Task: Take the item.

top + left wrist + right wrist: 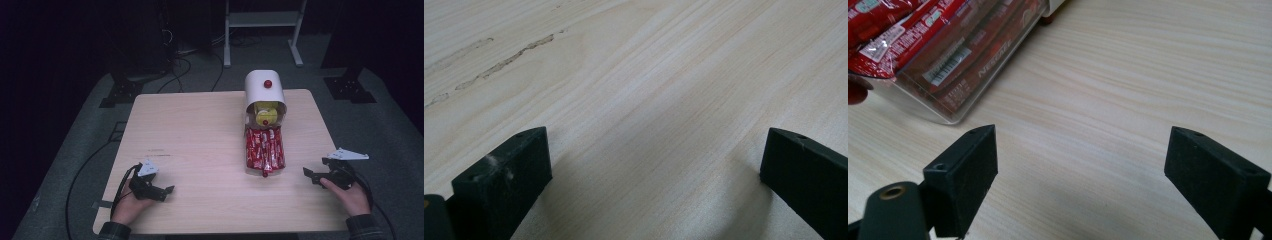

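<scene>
High view: left gripper (167, 190) and right gripper (306, 172) low on the desk (190, 130), clear tray of red packets (264, 150) between, nearer the right.
Left gripper view: jaws spread over bare wood.
Right gripper view: jaws spread, tray (948, 60) just beyond the left one.

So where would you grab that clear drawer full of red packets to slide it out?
Probably by the small red knob on the drawer front, coming from the person's side. The drawer is already pulled out toward them and the knob sticks out at its near end. The right gripper is open and nearest, so it seems the natural one.
</scene>
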